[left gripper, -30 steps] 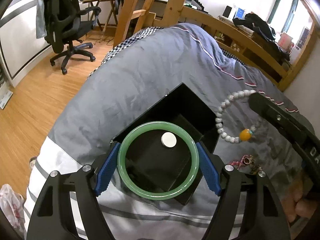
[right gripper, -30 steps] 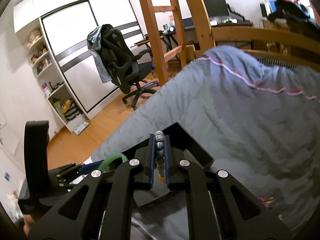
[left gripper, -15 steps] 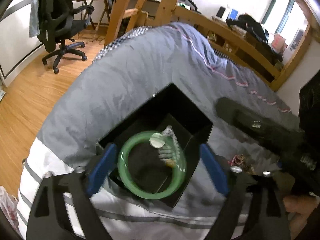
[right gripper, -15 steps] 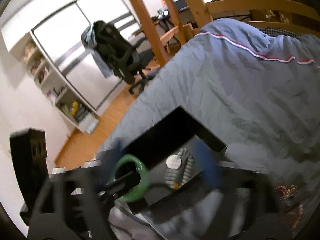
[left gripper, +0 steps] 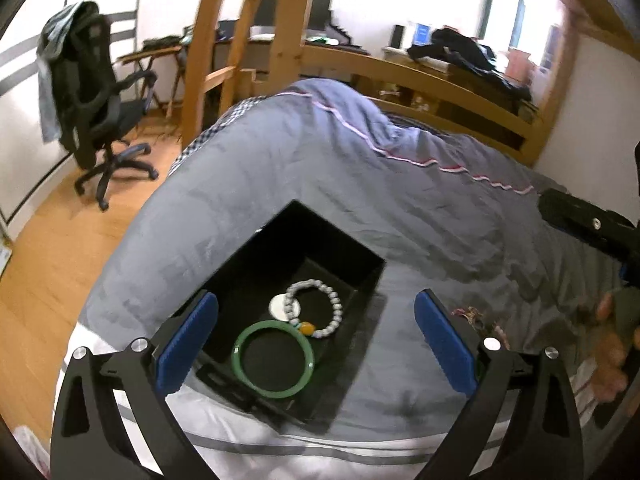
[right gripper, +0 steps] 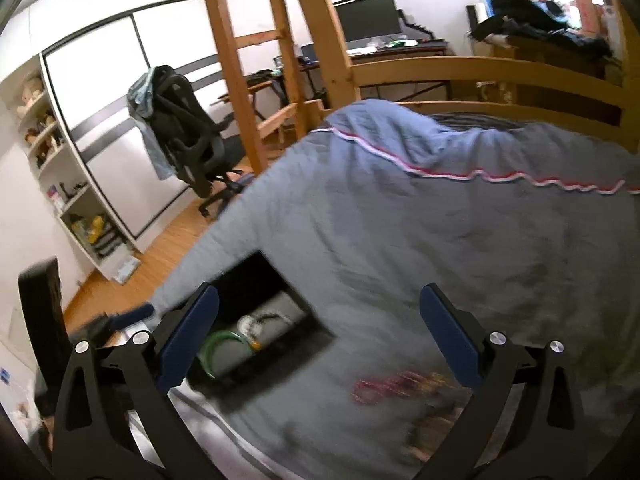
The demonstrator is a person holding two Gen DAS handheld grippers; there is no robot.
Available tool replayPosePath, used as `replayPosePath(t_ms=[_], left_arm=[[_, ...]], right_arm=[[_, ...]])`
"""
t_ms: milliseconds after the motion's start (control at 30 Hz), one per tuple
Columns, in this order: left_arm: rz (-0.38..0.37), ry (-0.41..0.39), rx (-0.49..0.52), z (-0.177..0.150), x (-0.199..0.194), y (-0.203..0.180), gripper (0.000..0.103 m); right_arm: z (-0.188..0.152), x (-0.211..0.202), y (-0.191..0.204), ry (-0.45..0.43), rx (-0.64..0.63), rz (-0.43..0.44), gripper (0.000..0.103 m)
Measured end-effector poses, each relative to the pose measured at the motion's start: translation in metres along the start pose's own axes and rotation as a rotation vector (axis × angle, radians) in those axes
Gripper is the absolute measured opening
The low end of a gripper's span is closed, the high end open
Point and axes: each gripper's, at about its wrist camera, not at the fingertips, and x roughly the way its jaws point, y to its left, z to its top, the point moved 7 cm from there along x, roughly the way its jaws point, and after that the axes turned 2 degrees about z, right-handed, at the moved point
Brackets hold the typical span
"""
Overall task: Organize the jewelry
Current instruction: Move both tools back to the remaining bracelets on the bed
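Where wooden bedframe (left gripper: 440, 76) stands, grey duvet (left gripper: 320, 184) spreads.

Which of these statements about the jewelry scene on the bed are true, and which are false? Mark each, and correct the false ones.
1. The green bangle lies inside the black box. True.
2. The beaded bracelet hangs from the right gripper. False: it lies in the box, and nothing is between that gripper's fingers.
3. The left gripper is clamped on the bangle. False: its jaws are opening and stand clear of it.
4. A red tangle of jewelry lies on the grey duvet, outside the box. True.
5. The bracelet has one orange bead. True.
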Motion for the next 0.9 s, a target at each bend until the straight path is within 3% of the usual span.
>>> replayPosePath(t_ms=[300,500,667,900], left_arm=[[-0.070,0.008,0.074,-0.016,0.006,-0.051,0.097],[-0.182,0.062,0.079,-0.039,0.031,-0.103,0.097],[-0.132,0.113,0.221,-0.061,0.057,-0.132,0.097],[-0.105,0.156,0.266,-0.073,0.084,-0.140,0.097]], right_arm=[[-0.033,-0.050,-0.049,-0.002,0.016,-0.070,0.099],[-0.058,-0.064,-0.068,0.017,0.007,-0.084,0.099],[-0.087,-0.060,-0.083,0.049,0.006,-0.070,0.099],[-0.130,-0.035,-0.093,0.082,-0.066,-0.041,0.099]])
